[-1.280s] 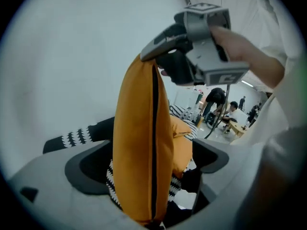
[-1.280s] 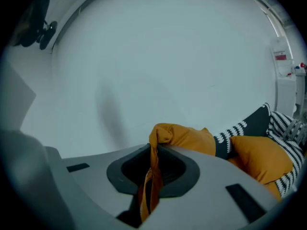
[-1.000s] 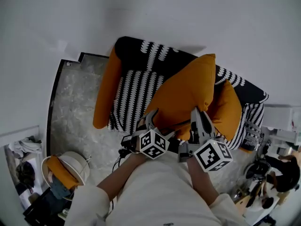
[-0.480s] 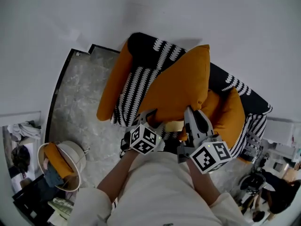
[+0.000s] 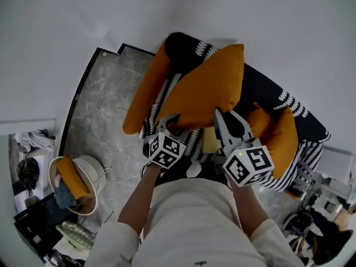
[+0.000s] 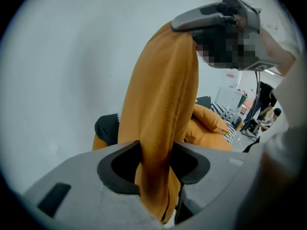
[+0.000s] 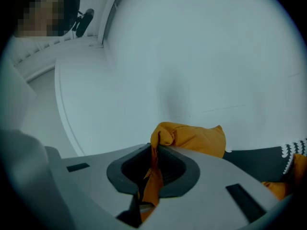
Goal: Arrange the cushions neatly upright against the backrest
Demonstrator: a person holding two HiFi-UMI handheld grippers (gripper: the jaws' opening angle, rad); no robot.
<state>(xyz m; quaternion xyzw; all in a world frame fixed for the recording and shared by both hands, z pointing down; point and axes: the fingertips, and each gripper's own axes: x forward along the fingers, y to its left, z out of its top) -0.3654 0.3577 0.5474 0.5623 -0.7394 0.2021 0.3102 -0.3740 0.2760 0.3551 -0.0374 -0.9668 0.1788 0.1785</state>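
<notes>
The left gripper (image 6: 154,159) had just been closing, and its jaws pressed on the lower edge of the orange cushion (image 5: 203,90), with fabric bunched between the pads. The right gripper (image 7: 153,169), its jaws nearly together, pinched a thin fold at a neighbouring corner of the cushion. Held by both, the cushion stood tilted above the black-and-white patterned sofa (image 5: 264,90), near its dark backrest; from overhead it seemed to hang clear of the seat. A second orange cushion (image 5: 281,141) lay at the sofa's right end, and a long orange bolster (image 5: 144,93) leaned along its left side
</notes>
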